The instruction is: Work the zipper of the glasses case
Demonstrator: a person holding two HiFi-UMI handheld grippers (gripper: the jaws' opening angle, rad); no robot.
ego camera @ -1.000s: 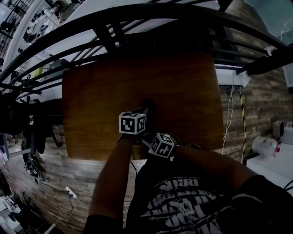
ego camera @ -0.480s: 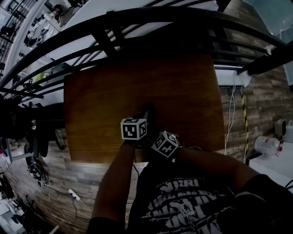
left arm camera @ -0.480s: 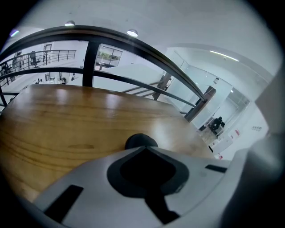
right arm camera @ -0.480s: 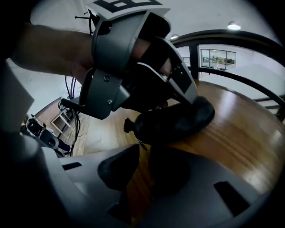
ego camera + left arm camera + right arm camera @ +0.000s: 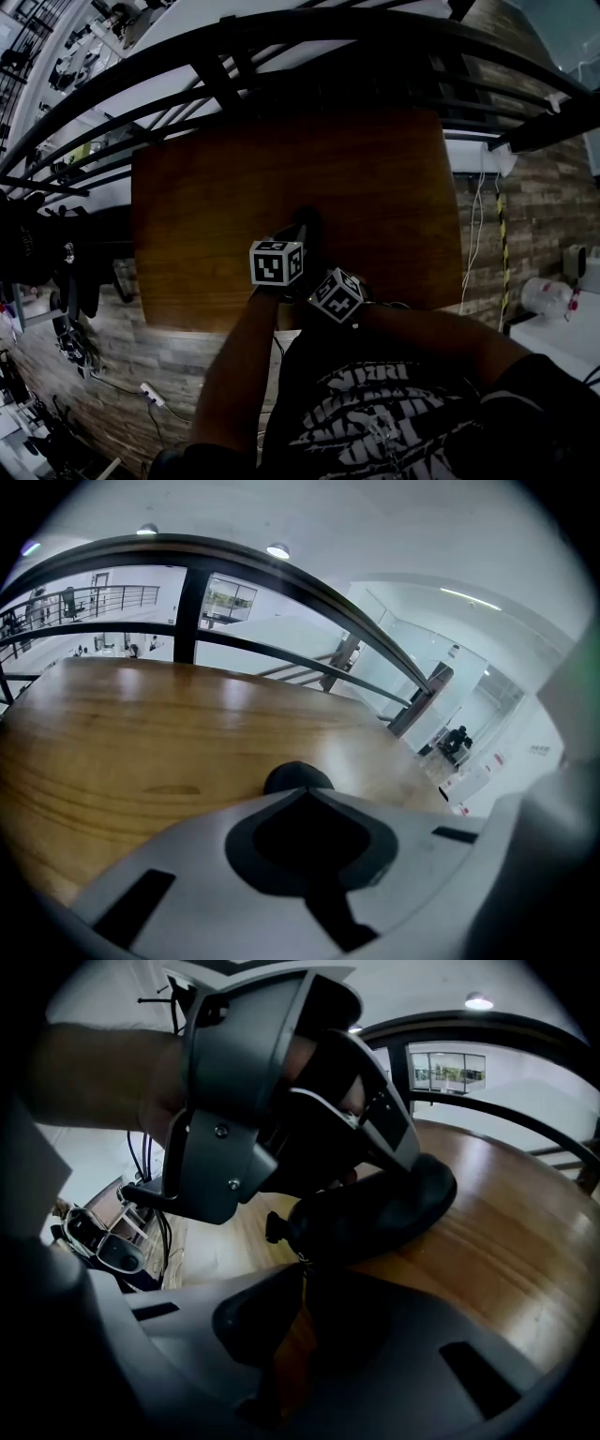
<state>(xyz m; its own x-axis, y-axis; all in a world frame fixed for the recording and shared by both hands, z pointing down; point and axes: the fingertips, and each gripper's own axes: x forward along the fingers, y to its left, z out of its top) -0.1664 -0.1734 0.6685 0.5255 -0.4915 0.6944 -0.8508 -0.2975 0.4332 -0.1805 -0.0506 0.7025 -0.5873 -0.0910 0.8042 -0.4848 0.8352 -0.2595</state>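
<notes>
A black glasses case (image 5: 305,223) lies on the brown wooden table (image 5: 206,187), near its front edge. My left gripper (image 5: 294,242) is shut on the near end of the case; in the left gripper view only a dark hump of the case (image 5: 298,774) shows past the closed jaws (image 5: 305,797). From the right gripper view, the left gripper (image 5: 375,1152) clamps the case (image 5: 384,1208) from above. My right gripper (image 5: 302,1271) sits just right of it; its jaws have just been closing and now pinch the small zipper pull (image 5: 302,1258) at the case's near end.
Black curved railings (image 5: 281,56) run behind the table's far edge. A brick wall with hanging cables (image 5: 469,234) lies to the right. The person's arms and printed dark shirt (image 5: 375,403) fill the bottom of the head view.
The right gripper's marker cube has shifted slightly right and rolled a little. The left gripper stays put on the case.
</notes>
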